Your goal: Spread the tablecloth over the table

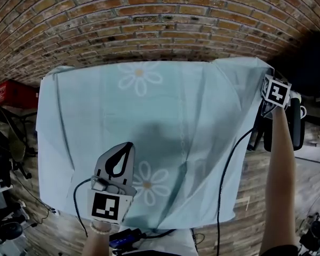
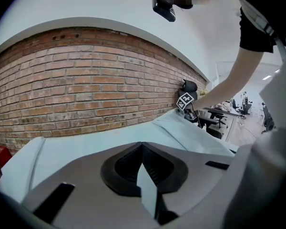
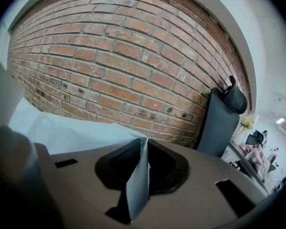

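A pale blue tablecloth [image 1: 149, 121] printed with white daisies lies over the table, with creases running down its right half. My left gripper [image 1: 130, 145] is over the cloth's near left part, shut on a pinched fold of tablecloth [image 2: 148, 190] that stands between its jaws. My right gripper [image 1: 267, 82] is at the far right corner, by the brick wall. It is shut on a fold of the cloth's edge [image 3: 139, 180]. The right gripper's marker cube [image 2: 185, 100] shows across the cloth in the left gripper view.
A brick wall [image 1: 149, 20] runs right behind the table. A black office chair [image 1: 296, 122] stands at the right, and its back [image 3: 224, 118] is close to my right gripper. A red box [image 1: 16, 94] and dark equipment sit at the left. Cables hang at the near edge.
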Tool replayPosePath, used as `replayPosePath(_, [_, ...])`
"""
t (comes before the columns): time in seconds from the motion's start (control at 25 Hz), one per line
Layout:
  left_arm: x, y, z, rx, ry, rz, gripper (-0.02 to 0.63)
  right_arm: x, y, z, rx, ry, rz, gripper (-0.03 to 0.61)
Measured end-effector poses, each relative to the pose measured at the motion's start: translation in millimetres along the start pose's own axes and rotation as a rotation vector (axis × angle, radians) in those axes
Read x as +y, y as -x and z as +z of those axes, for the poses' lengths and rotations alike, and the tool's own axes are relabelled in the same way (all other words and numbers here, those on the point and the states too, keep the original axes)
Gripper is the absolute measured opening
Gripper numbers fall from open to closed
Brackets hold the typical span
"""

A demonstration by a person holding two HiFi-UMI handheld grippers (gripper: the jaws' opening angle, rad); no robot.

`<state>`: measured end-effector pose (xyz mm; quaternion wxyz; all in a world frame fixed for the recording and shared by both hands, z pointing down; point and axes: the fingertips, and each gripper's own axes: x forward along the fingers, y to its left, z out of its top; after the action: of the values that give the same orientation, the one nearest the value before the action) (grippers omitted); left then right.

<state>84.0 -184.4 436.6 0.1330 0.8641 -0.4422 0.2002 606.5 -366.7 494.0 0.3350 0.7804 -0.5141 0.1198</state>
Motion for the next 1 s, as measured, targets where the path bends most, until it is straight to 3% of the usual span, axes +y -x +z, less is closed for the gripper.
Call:
replayPosePath(0.04, [-0.3,-0.1,-0.8,0.000,0.001,0.002,0.015,2.6,-0.3,-3.8,-0.005,-0.017,0.023,0.053])
replayPosePath(0.12, [-0.8,0.7,-1.8,-0.001,0.002,0.008,0.015,7.9,-0.6,-7.9,-0.026,-0.057,0.076,0.199])
replayPosePath(0.16, [-0.8,1.6,-1.9,-0.002,0.003,0.011,0.015,10.7,-1.1,-9.2,-0.036,-0.073,0.105,0.242])
replayPosePath(0.32, [0.7,6.8,0.0,-0.006,0.007,0.024,0.015,11.4,10.0,-10.8,-0.058,-0.127,0.163,0.270])
replayPosePath(0.44, [5.2,11.5,1.3,-0.008,0.005,0.045,0.015,17.1,33.0,-3.2,-0.104,-0.137,0.216,0.255])
replayPosePath(0.68, [29.9,37.7,9.0,-0.040,0.006,0.146,0.015,105.7,123.3,35.6,-0.246,-0.187,0.519,0.246])
replayPosePath(0.84, [62.4,64.1,-0.5,-0.013,-0.033,0.241,0.015,165.4,190.8,61.8,-0.333,-0.180,0.655,0.167])
replayPosePath(1.0, [99.8,98.8,-25.6,0.022,0.027,0.309,0.020,213.9,250.8,70.5,-0.380,-0.201,0.744,0.069])
